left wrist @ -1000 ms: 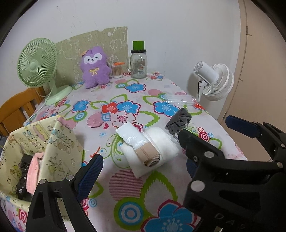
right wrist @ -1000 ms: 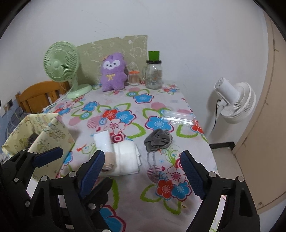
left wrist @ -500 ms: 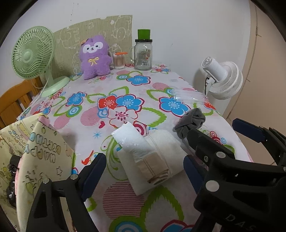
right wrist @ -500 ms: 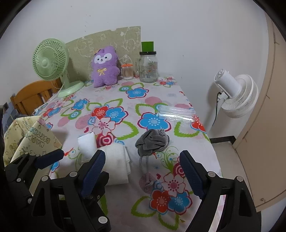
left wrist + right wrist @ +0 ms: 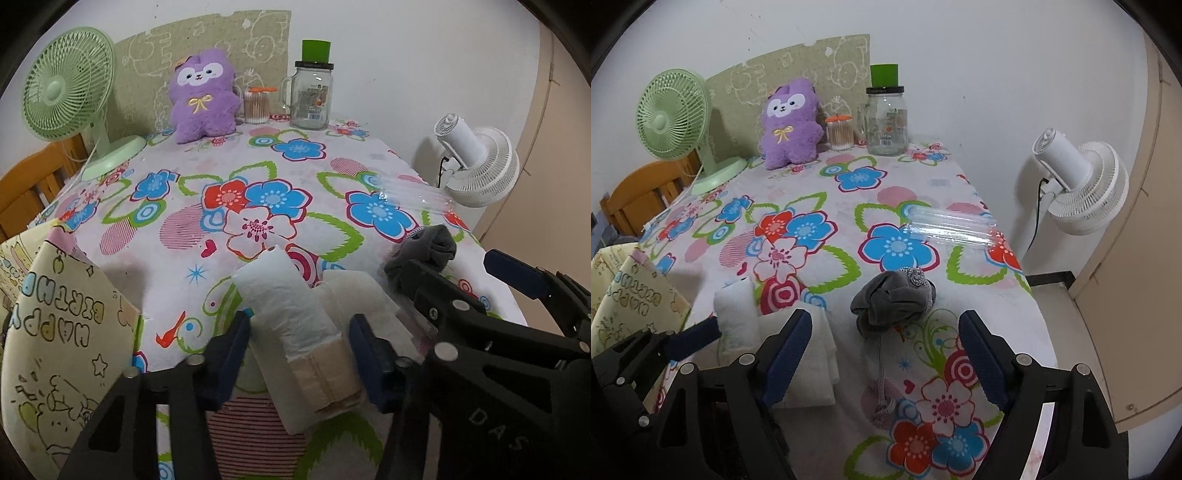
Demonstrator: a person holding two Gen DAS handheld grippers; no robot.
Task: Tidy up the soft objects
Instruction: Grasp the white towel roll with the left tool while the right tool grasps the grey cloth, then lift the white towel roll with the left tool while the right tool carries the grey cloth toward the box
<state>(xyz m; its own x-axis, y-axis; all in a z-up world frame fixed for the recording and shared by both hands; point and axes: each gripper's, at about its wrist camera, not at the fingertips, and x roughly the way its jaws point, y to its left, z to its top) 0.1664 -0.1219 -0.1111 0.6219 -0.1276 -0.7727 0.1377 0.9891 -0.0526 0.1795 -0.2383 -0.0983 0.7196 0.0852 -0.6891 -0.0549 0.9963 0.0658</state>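
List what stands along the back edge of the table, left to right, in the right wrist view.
Green fan → purple plush → cotton swab jar → glass mason jar.

My left wrist view sits low over the flower-patterned desk point(image 5: 258, 192), close, facing the back wall. My right wrist view sits higher, further right. Both share the purple plush toy point(image 5: 202, 96) point(image 5: 790, 123).

tablecloth point(image 5: 849, 206) floral multicolour | plush point(image 5: 790, 125) purple | sock point(image 5: 894, 299) grey
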